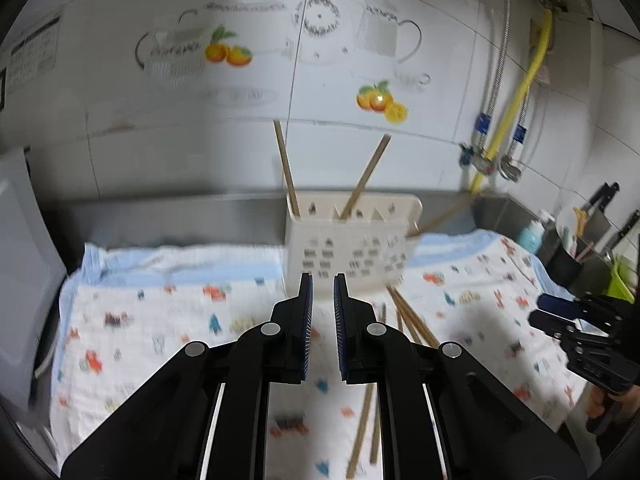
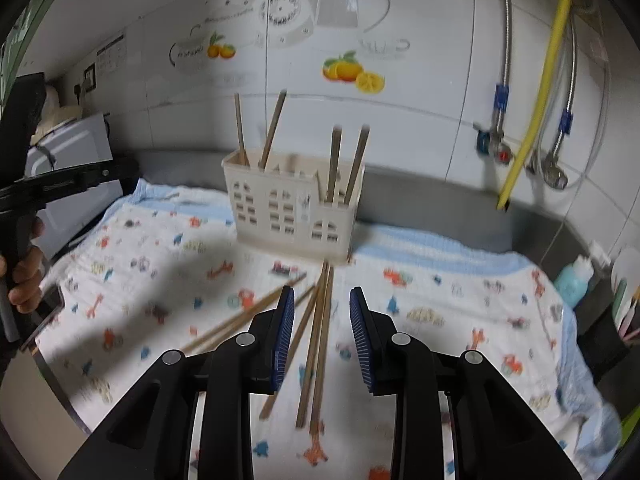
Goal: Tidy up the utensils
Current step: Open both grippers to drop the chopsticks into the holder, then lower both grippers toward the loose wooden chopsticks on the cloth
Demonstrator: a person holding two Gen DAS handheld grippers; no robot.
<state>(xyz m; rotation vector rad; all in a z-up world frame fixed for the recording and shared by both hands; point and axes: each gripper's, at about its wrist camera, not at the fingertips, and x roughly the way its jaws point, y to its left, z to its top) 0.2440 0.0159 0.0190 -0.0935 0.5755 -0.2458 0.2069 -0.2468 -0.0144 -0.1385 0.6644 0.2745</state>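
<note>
Loose wooden chopsticks (image 2: 320, 320) lie fanned on a printed cloth (image 2: 440, 280), their far ends converging just in front of a cream plastic utensil holder (image 2: 288, 208) standing at 12 o'clock in the right wrist view. More chopsticks (image 2: 334, 164) stand upright or leaning in the holder's compartments, two toward its left end and two toward its right.

The right claw (image 2: 322, 316) hangs above the loose pile with its blue-padded jaws partly apart and nothing gripped; several sticks show through the gap between the jaws. The left claw (image 1: 322, 300) sits with its jaws drawn to a narrow slit, empty, aimed at the holder's (image 1: 352, 248) front wall at 12 o'clock, with the loose sticks (image 1: 412, 320) at about 3 o'clock of its tips. From the left wrist view the right claw (image 1: 540, 312) enters at 3 o'clock; from the right wrist view a hand (image 2: 24, 276) grips the left tool's handle at 9 o'clock.

The cloth, white with small coloured animals and vehicles and a pale blue border, covers a steel desk (image 2: 460, 204). Behind rises a white tiled wall (image 2: 420, 120) bearing decals of glassware and oranges (image 2: 352, 72). At 2 o'clock a yellow hose (image 2: 540, 92) and braided metal hoses run down to valves. A pale blue bottle (image 2: 574, 276) stands at 3 o'clock. A printed notice on the wall at 10 o'clock is too blurred to read.
</note>
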